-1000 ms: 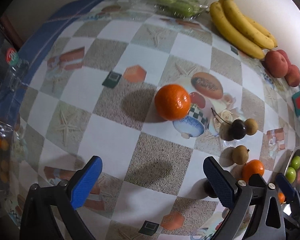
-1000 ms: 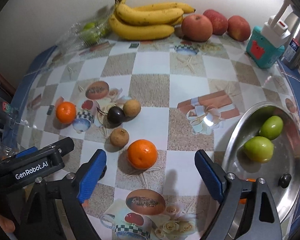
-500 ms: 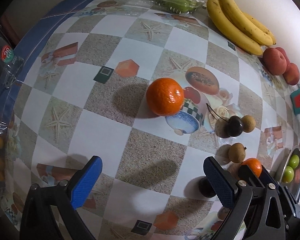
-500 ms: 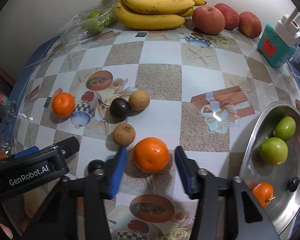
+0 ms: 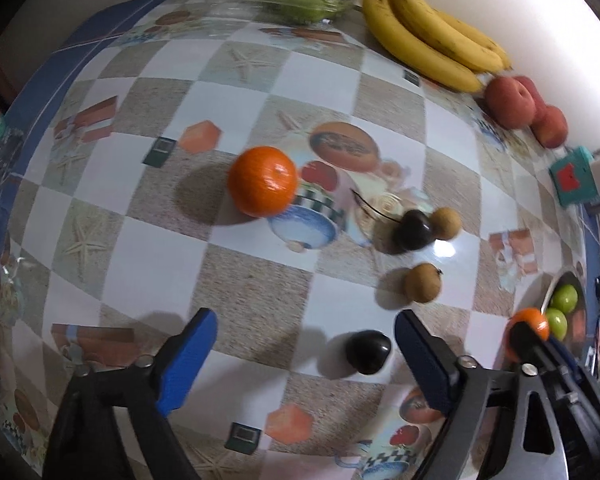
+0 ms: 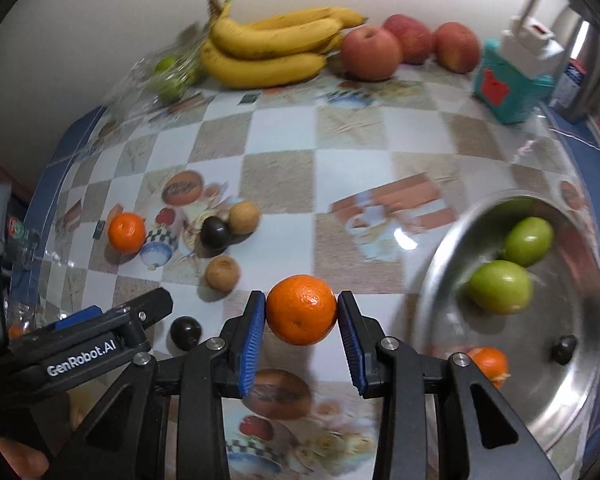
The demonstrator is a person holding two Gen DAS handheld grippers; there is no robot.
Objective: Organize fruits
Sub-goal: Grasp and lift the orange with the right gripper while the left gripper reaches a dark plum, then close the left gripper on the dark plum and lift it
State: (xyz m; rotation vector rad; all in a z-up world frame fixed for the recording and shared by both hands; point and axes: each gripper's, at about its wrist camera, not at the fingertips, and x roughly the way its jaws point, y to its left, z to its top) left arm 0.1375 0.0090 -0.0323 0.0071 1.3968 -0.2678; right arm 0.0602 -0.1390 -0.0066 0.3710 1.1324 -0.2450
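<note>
In the right wrist view my right gripper (image 6: 302,306) holds an orange (image 6: 302,316) between its blue pads, just above the tablecloth; its jaws are still closing. A steel bowl (image 6: 432,280) to its right holds two green fruits (image 6: 500,286), a small orange (image 6: 490,362) and a dark fruit. My left gripper (image 5: 305,320) points down with its jaws closing. A dark round fruit (image 5: 368,352) lies between its fingers, near the right one, and no pad touches it. A second orange (image 5: 263,181) sits further out on the cloth.
A dark cherry (image 5: 412,229) and two brown longans (image 5: 423,283) lie mid-table. Bananas (image 6: 268,52), red apples (image 6: 372,54) and a bag of green fruit (image 6: 170,76) line the wall. A teal box (image 6: 508,84) stands at the back right.
My right gripper closed on the near orange and raised it slightly. The left gripper shifted so the dark fruit came between its fingers, which narrowed.
</note>
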